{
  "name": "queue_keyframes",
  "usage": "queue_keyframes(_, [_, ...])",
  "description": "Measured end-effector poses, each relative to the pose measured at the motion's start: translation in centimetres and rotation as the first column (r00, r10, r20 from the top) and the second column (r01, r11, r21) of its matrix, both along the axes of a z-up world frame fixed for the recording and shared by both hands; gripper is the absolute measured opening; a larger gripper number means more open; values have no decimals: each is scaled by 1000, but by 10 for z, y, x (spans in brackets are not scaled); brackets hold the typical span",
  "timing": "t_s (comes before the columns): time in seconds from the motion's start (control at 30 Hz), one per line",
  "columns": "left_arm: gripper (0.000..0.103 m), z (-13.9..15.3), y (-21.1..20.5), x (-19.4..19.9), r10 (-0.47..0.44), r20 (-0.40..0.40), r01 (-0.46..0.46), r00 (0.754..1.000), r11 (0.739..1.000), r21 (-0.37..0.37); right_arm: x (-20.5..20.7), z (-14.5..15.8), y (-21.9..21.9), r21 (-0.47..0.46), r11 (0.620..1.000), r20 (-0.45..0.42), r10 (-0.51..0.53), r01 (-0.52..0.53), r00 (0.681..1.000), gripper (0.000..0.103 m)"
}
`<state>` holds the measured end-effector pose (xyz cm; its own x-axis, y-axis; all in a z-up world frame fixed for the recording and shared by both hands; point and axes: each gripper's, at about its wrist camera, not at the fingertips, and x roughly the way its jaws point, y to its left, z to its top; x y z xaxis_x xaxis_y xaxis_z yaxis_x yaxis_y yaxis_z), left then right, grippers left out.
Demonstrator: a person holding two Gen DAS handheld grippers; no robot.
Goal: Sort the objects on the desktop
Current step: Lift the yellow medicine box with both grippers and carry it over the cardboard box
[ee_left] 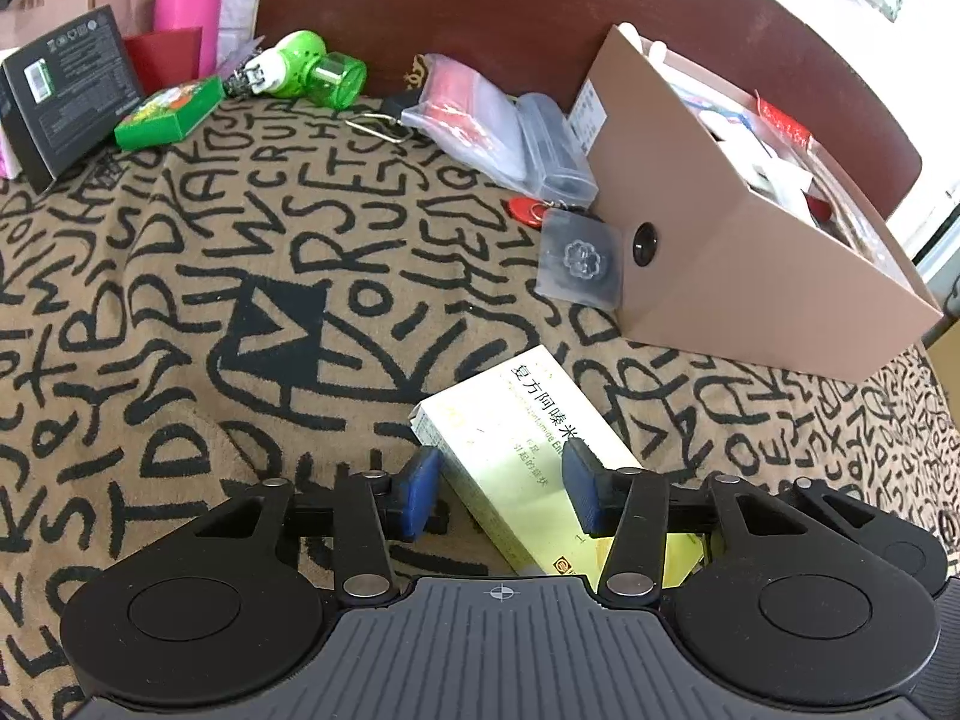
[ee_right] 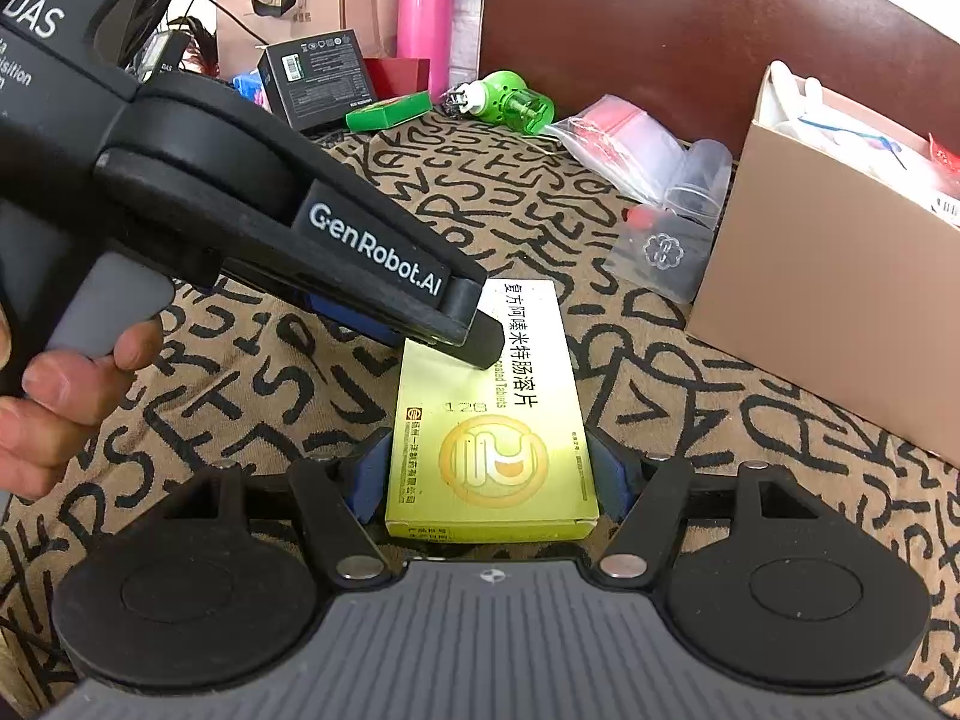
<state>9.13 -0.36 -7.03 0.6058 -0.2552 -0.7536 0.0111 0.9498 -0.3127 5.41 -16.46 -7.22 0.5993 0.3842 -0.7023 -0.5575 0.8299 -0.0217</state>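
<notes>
A yellow-green medicine box (ee_right: 492, 450) with Chinese print lies flat on the lettered cloth. My right gripper (ee_right: 492, 477) is shut on its near end, blue pads against both long sides. My left gripper (ee_left: 501, 483) is open; its fingers straddle the box's other end (ee_left: 510, 456), one pad resting over the top face. In the right wrist view the left gripper (ee_right: 474, 330) reaches in from the left, its tip on the box. A tan cardboard box (ee_left: 738, 264) holding small items stands at the right.
Clear plastic bags (ee_left: 480, 120), a clear case (ee_left: 579, 258) and a red key tag (ee_left: 528, 208) lie by the cardboard box. A green plug-in bottle (ee_left: 306, 69), green packet (ee_left: 171, 111), black box (ee_left: 66, 90) and pink bottle (ee_right: 423, 18) are at the back. A dark red headboard (ee_left: 510, 12) rises behind.
</notes>
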Motion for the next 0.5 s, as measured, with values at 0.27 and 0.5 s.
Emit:
queue_keyframes(0.27, [54, 0, -9, -1, -19, 2, 19, 1000, 1000, 20, -3, -3, -4, 20, 1000, -4, -3, 3, 1000, 71])
queue_keyframes(0.5, [44, 15, -19, -13, -26, 31, 25, 999, 999, 30, -14, 8, -13, 46, 998, 7, -35, 35, 999, 70])
